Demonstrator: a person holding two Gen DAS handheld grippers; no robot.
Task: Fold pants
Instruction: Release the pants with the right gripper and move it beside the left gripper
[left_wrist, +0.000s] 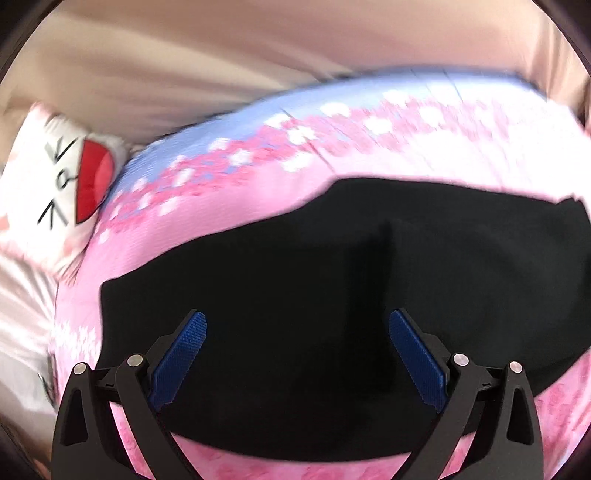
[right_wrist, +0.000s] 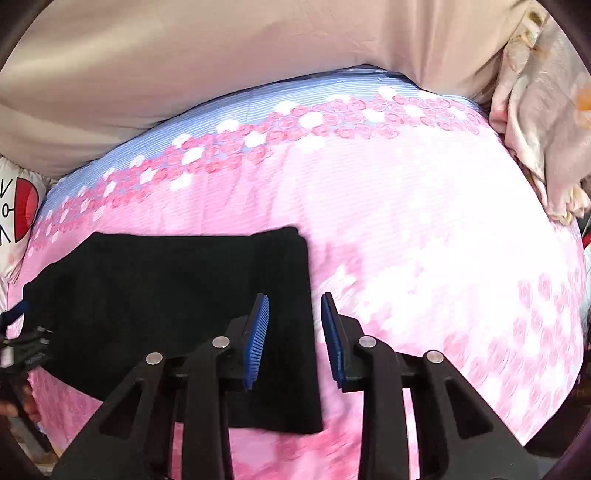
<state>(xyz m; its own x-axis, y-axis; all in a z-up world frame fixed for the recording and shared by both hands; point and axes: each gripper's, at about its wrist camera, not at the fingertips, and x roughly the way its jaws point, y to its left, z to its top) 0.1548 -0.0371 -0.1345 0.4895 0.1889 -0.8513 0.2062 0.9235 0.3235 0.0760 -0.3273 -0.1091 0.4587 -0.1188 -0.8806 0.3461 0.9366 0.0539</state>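
Black pants (right_wrist: 177, 306) folded flat on pink floral bedspread (right_wrist: 406, 221), both claws released above them.

Left gripper (left_wrist: 297, 354): blue pads spread wide, nothing btwn them, hanging over mid of the dark cloth, which fills the 6 o'clock half of the left wrist view. Right gripper (right_wrist: 294, 332): pads narrower but apart, gripping nothing, poised over the pants' right edge; cloth runs off toward 9 o'clock. Cartoon-face pillow (left_wrist: 62, 177) at 9 o'clock. Beige sheet (right_wrist: 221, 74) across 12 o'clock, crumpled beige cloth (right_wrist: 543, 129) at 2 o'clock. Left view blurred.
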